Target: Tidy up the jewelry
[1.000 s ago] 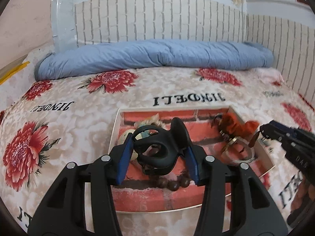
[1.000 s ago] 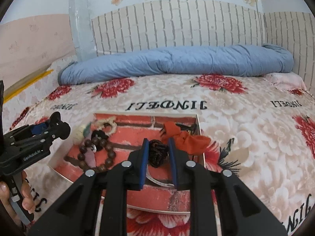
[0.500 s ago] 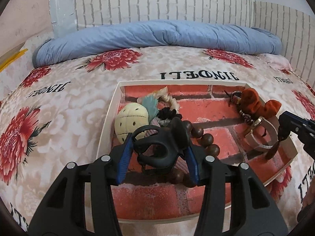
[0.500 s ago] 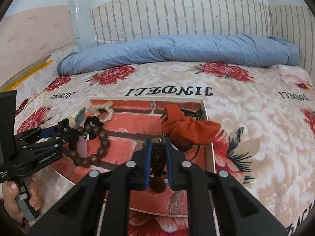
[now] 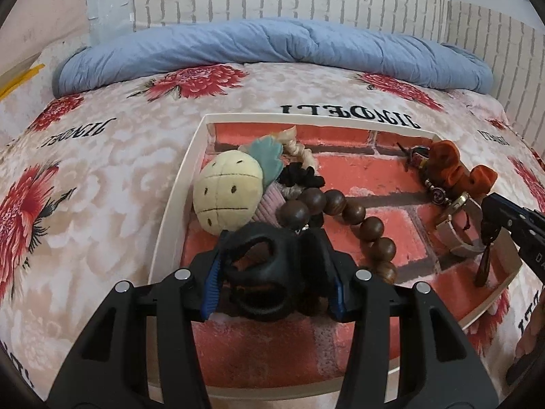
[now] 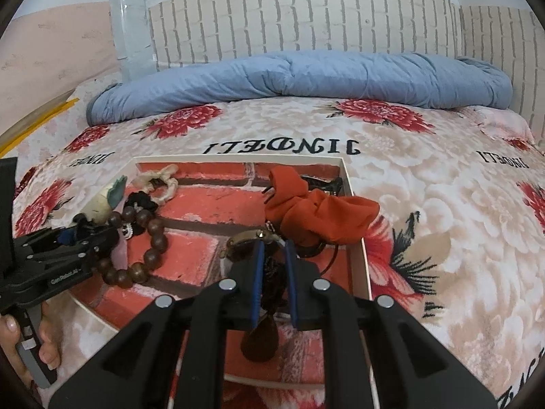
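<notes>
While its blue pads clamp a glossy black plastic hair claw [image 5: 262, 279], the left hand-held gripper [image 5: 272, 281] hangs over the shallow white tray [image 5: 177, 204] lined with red brick print. The right hand-held gripper [image 6: 274, 276] pinches a dark knotted cord pendant [image 6: 264, 334]. Beyond lie round wooden beads [image 5: 354, 218], a plush pineapple [image 5: 226, 194], and an orange scrunchie [image 6: 320, 214] on the floral bed [image 6: 425, 204].

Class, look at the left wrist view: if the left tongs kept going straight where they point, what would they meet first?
Probably the wooden bead bracelet just past the left tongs; depth is uncertain.
</notes>
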`<state>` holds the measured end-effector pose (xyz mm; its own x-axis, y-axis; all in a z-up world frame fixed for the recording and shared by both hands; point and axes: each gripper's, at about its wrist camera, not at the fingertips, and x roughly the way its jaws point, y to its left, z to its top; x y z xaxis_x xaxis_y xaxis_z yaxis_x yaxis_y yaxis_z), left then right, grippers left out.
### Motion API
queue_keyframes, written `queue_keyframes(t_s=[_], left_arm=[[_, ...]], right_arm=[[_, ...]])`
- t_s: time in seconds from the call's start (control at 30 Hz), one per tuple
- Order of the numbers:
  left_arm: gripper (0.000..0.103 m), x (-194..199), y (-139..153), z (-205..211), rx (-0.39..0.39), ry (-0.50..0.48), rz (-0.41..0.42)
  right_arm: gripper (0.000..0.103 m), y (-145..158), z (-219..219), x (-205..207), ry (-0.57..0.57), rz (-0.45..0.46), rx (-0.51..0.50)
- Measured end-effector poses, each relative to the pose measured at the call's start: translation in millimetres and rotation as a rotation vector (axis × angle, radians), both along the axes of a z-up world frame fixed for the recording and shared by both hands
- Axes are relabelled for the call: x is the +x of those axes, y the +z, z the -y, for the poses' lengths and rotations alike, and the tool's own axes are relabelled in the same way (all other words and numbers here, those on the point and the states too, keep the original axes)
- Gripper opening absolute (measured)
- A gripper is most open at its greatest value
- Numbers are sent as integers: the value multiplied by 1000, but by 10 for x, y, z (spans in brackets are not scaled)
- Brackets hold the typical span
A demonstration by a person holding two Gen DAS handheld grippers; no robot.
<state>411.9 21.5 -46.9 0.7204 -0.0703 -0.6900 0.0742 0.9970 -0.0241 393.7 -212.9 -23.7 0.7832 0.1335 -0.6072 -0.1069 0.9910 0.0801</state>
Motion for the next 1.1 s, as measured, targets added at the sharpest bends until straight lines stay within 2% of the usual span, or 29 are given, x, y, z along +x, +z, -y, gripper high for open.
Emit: queue_keyframes(t_s=[0.13, 0.3, 0.4, 0.43, 0.47, 0.53, 0.63, 0.7, 0.77, 0.83, 1.0, 1.1], left_arm=[[54, 8, -11, 29, 15, 1, 0], [78, -37, 36, 17, 21, 7, 23], [80, -72, 48, 20, 27, 3, 30], [81, -84, 44, 20, 31, 4, 28], [84, -99, 41, 19, 35, 6, 25], [87, -159, 45, 5, 37, 17, 19], [93, -269, 128, -16, 29, 35, 27], [97, -362, 196, -35, 25, 44, 36], [98, -560, 298, -79, 13, 58, 64], [98, -761, 372, -125, 2, 70, 91], [98, -1233, 429, -203, -8, 98, 116], [98, -1619, 481, -213, -9, 122, 196]], right_arm=[[13, -59, 5, 46, -6, -13, -4], [14, -87, -4, 44, -8, -12, -22], [15, -100, 14, 20, -7, -9, -25], [20, -81, 25, -3, -8, -6, -19], [40, -71, 45, -23, -12, -4, -11], [63, -42, 98, -97, -39, 8, -7], [64, 10, 169, -167, -57, 6, 6], [73, 60, 223, -240, -67, 11, 20], [85, 140, 254, -376, -65, 37, 27], [92, 200, 245, -569, -67, 71, 6], [97, 257, 169, -1051, -29, 99, -16], [99, 314, 110, -1445, -10, 144, -39]])
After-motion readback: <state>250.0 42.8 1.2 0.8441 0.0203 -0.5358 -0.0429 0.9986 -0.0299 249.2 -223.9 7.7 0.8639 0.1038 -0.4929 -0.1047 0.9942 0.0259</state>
